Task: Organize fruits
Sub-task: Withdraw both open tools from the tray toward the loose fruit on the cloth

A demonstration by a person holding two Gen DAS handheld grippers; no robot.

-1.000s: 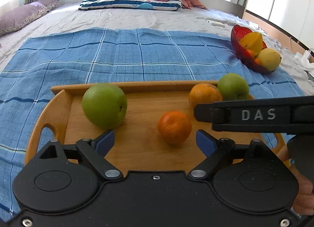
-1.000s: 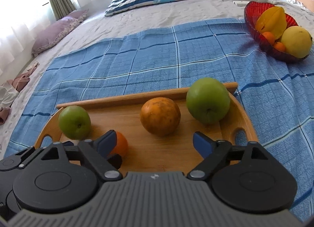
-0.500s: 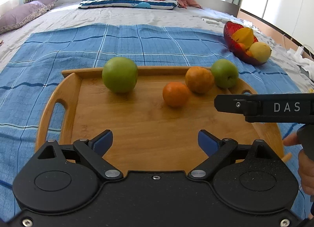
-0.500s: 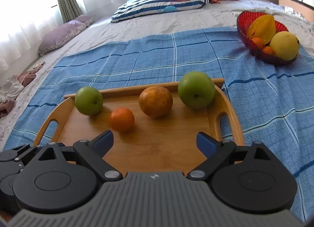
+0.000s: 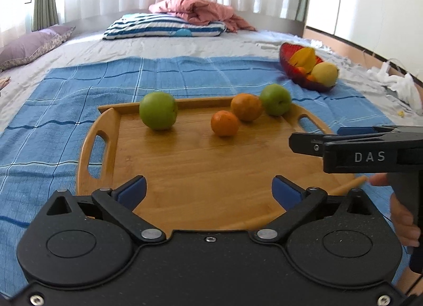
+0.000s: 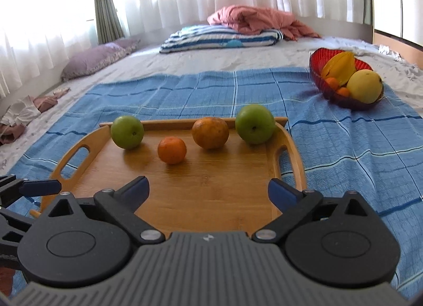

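Left wrist view: four fruits sit along the far side of the tray (image 5: 105, 174) on the bed: apple (image 5: 158, 110), small orange (image 5: 224, 123), large orange (image 5: 246, 106), second apple (image 5: 275, 100). My left fingers (image 5: 208, 189) have just been opening, nothing between them. My right fingers (image 6: 208, 191) likewise, spread wide and empty. Bowl (image 6: 317, 65) lies well apart. Recommended: approach one fruit squarely, centre it, close gently to prevent rolling.
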